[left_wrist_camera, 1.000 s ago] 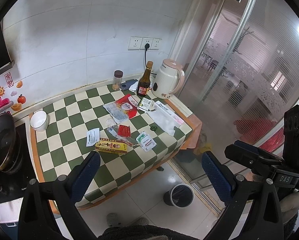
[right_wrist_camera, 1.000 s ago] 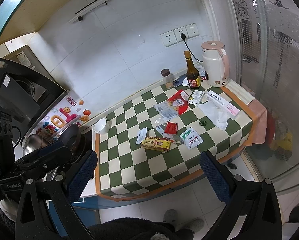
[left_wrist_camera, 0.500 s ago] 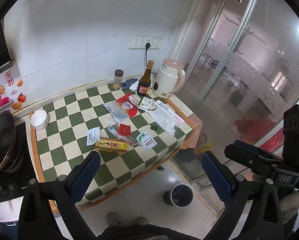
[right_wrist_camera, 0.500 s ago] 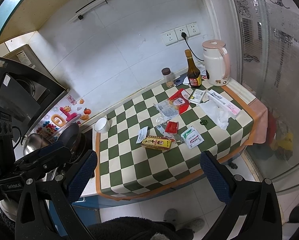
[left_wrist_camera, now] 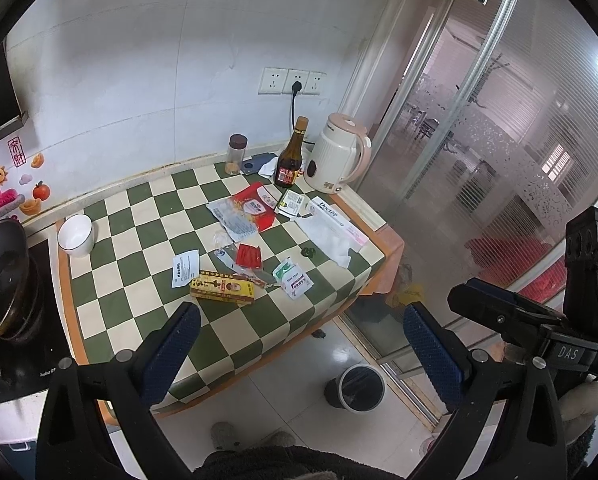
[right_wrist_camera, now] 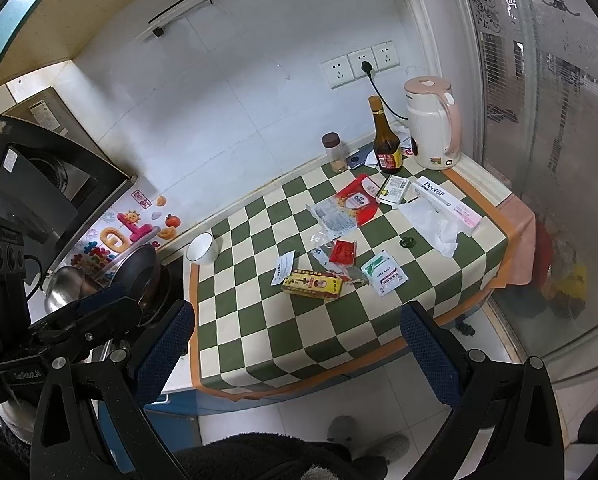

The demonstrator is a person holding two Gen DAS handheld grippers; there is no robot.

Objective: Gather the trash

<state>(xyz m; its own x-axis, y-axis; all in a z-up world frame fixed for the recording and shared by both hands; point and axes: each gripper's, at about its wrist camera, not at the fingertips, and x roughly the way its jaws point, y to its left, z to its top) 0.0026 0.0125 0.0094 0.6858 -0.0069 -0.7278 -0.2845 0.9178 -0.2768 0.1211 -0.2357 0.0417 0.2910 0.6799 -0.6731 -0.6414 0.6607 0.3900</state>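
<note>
Trash lies scattered on a green-and-white checked counter (left_wrist_camera: 147, 280): a yellow carton (left_wrist_camera: 222, 289), a small red packet (left_wrist_camera: 249, 255), a green-and-white sachet (left_wrist_camera: 293, 278), a white slip (left_wrist_camera: 185, 267), a red-and-clear wrapper (left_wrist_camera: 243, 213), a crumpled tissue (left_wrist_camera: 327, 238) and a white "Doctor" box (left_wrist_camera: 337, 220). The same carton (right_wrist_camera: 313, 285) and sachet (right_wrist_camera: 383, 274) show in the right wrist view. A small bin (left_wrist_camera: 355, 388) stands on the floor below the counter's right corner. My left gripper (left_wrist_camera: 299, 344) and right gripper (right_wrist_camera: 295, 344) are both open and empty, held well back from the counter.
A kettle (left_wrist_camera: 337, 160), a brown bottle (left_wrist_camera: 290, 160) and a spice jar (left_wrist_camera: 235, 154) stand at the back by the wall. A white bowl (left_wrist_camera: 75, 234) sits at the left, next to a stove with a pan (left_wrist_camera: 3, 276). A glass sliding door (left_wrist_camera: 499, 140) is on the right.
Both grippers have drifted slightly; the view has barely shifted. Nothing on the counter has moved.
</note>
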